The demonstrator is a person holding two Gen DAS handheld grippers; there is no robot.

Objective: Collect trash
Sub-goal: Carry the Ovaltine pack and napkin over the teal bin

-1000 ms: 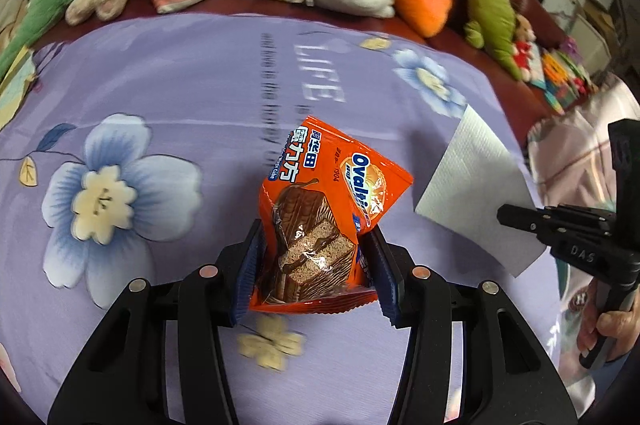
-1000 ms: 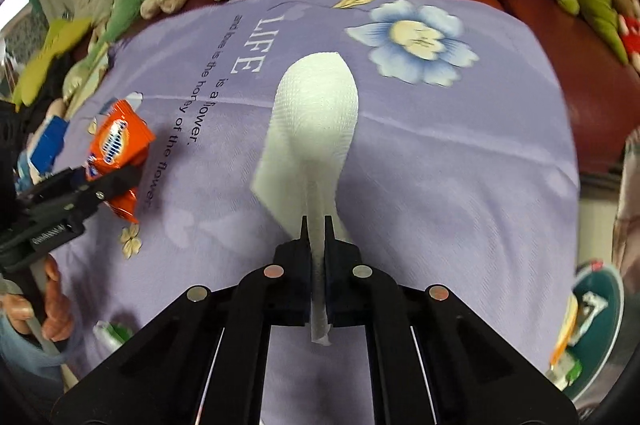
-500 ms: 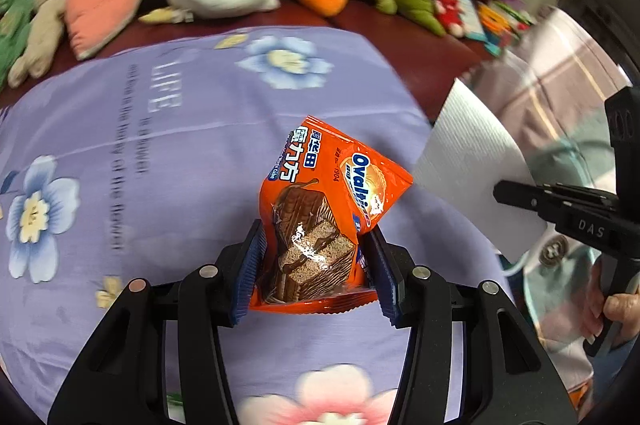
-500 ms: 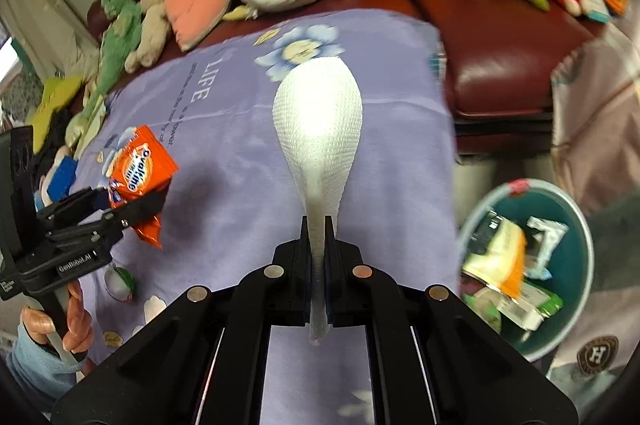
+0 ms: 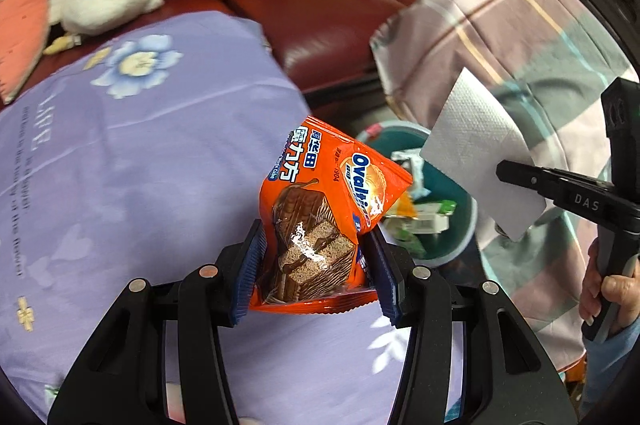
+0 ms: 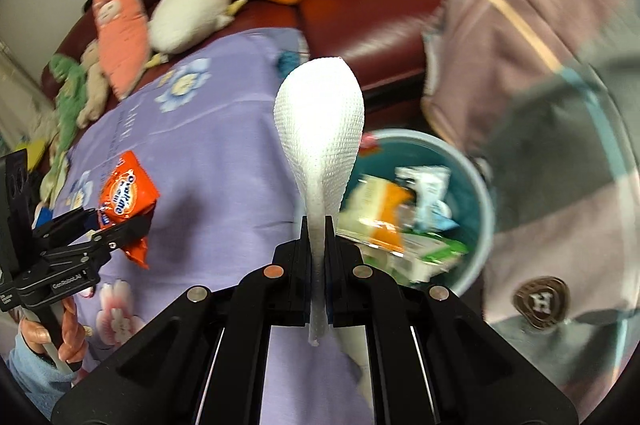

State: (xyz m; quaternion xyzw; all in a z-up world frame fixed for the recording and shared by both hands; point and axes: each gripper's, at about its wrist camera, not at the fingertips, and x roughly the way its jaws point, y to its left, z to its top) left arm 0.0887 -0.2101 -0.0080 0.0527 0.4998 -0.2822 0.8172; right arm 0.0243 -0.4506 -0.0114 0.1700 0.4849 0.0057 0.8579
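**Trash in hand, bin ahead to the right**

Orange snack wrapper (image 5: 328, 213): pinched between your left gripper (image 5: 316, 265) pads, upright, glossy and crinkled. White paper towel (image 6: 320, 129): clamped in your fully closed right gripper (image 6: 318, 241), standing up along the fingers. Teal bin (image 6: 476, 185): on the floor beyond the purple cloth (image 5: 140, 153), already holding wrappers; your right gripper looks nearer it

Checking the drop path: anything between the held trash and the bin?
Nothing visible. The orange snack wrapper in the left gripper and the white paper towel in the right gripper have open air to the teal bin, already holding wrappers.
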